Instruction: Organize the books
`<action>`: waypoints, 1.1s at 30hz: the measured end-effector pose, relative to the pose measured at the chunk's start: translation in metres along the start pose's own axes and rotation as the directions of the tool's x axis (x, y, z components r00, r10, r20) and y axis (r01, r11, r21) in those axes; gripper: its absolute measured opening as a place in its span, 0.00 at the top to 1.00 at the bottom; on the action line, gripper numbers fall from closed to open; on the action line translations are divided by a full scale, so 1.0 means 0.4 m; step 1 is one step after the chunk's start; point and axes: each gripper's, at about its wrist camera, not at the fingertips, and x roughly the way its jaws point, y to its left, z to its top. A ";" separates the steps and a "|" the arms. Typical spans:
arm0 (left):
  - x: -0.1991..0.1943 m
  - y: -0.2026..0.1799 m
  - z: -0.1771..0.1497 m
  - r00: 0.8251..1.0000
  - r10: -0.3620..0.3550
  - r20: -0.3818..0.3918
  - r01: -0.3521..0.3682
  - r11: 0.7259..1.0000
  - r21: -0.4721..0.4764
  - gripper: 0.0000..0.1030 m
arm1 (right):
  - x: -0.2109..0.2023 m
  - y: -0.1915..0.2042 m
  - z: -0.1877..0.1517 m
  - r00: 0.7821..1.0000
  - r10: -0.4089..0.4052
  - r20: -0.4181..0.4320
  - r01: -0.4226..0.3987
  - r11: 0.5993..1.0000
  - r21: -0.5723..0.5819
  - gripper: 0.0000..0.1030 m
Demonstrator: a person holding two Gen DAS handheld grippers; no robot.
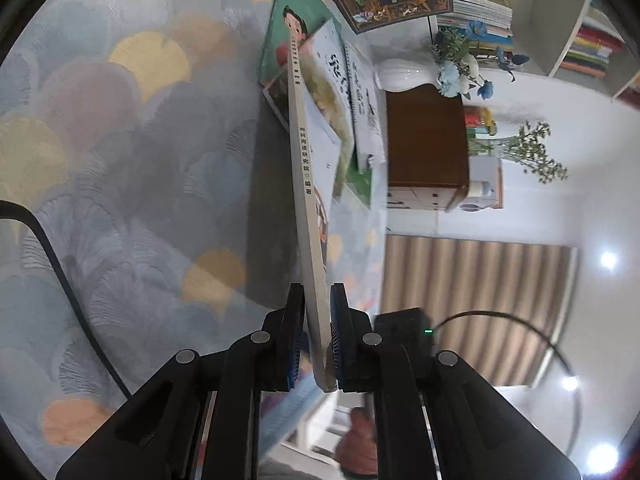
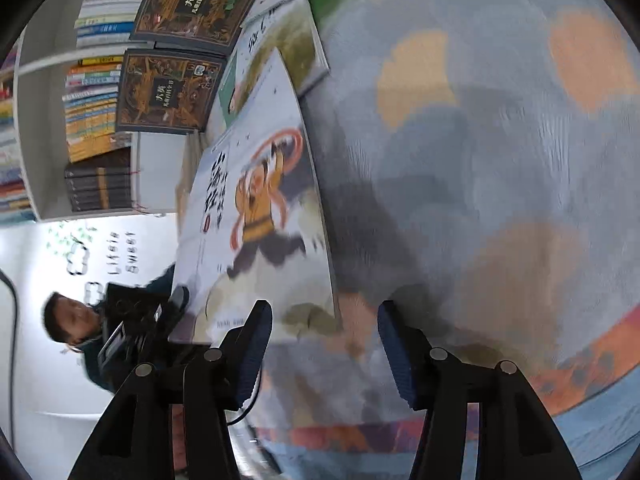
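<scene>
Left wrist view: I see a fabric surface [image 1: 120,160] printed with overlapping fan shapes in grey, blue, yellow and orange. A black cable [image 1: 68,280] crosses it at the left. Beyond it the room has white walls, a striped blind [image 1: 472,300], a brown wooden cabinet [image 1: 426,148] and a white vase [image 1: 400,76] holding blue and white flowers.

A white bookshelf [image 2: 48,140] stands at the back, its compartments packed with rows of thin coloured spines. Two dark ornate-covered books [image 2: 168,92] lean face-out against it. Several more books lie overlapping on the fabric: a green-covered one [image 1: 288,28], a white one with brush lettering [image 1: 332,92] and a spiral-bound one [image 1: 366,108].

My left gripper [image 1: 316,340] is clenched on a thin white book [image 1: 306,184], seen edge-on, pads pressing both covers near one corner. It is lifted off the fabric; its cover shows an orange-robed cartoon figure in the right wrist view.

My right gripper [image 2: 324,344] is released, jaws apart with nothing between them, hovering just beside that book's lower edge. A person [image 2: 72,324] is visible behind the book, blurred.
</scene>
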 end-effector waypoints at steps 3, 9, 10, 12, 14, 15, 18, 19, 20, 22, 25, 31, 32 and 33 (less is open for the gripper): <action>-0.006 0.004 0.006 1.000 -0.021 -0.020 0.021 1.000 -0.018 0.92 | 0.015 -0.016 0.005 0.997 0.076 0.010 -0.076 0.996 0.051 0.48; -0.033 0.018 0.011 1.000 0.004 -0.024 -0.005 1.000 -0.019 0.92 | 0.062 0.023 0.046 0.990 0.137 0.033 -0.139 0.988 0.064 0.62; -0.039 0.014 0.011 0.999 0.041 -0.017 -0.041 0.999 0.007 0.92 | 0.065 0.038 0.046 0.992 0.117 0.040 -0.119 0.992 0.045 0.66; -0.046 -0.001 0.006 0.992 0.128 -0.002 -0.127 0.989 0.076 0.92 | 0.060 0.082 0.035 0.997 0.045 0.057 -0.042 0.998 -0.049 0.71; -0.052 -0.020 -0.003 0.978 0.207 0.014 -0.207 0.965 0.158 0.92 | 0.056 0.139 0.013 0.995 -0.047 0.082 0.061 0.984 -0.170 0.72; -0.054 -0.025 -0.007 0.973 0.229 0.023 -0.229 0.956 0.183 0.92 | 0.055 0.160 0.002 0.992 -0.082 0.093 0.100 0.971 -0.216 0.72; -0.069 -0.046 -0.021 0.955 0.290 0.058 -0.294 0.916 0.273 0.92 | 0.058 0.232 -0.034 0.971 -0.193 0.137 0.231 0.903 -0.362 0.72; -0.078 -0.052 -0.026 0.952 0.297 0.069 -0.304 0.905 0.297 0.92 | 0.060 0.249 -0.042 0.964 -0.216 0.152 0.260 0.881 -0.396 0.72; -0.088 -0.056 -0.030 0.952 0.297 0.080 -0.307 0.900 0.310 0.92 | 0.062 0.276 -0.055 0.953 -0.248 0.177 0.302 0.846 -0.439 0.72; -0.112 -0.061 -0.035 0.951 0.291 0.107 -0.310 0.892 0.330 0.91 | 0.062 0.311 -0.074 0.937 -0.275 0.217 0.348 0.799 -0.491 0.72; -0.165 -0.083 -0.038 0.950 0.270 0.159 -0.311 0.878 0.365 0.91 | 0.066 0.373 -0.109 0.920 -0.289 0.265 0.391 0.717 -0.576 0.72; -0.248 -0.117 -0.017 0.956 0.198 0.218 -0.268 0.892 0.363 0.87 | 0.064 0.482 -0.147 0.916 -0.269 0.298 0.402 0.631 -0.664 0.72; -0.275 -0.124 -0.008 0.955 0.176 0.240 -0.256 0.898 0.359 0.87 | 0.064 0.513 -0.148 0.917 -0.253 0.309 0.399 0.618 -0.678 0.72; -0.296 -0.130 -0.001 0.952 0.162 0.260 -0.251 0.899 0.360 0.87 | 0.067 0.537 -0.146 0.919 -0.238 0.314 0.393 0.608 -0.690 0.72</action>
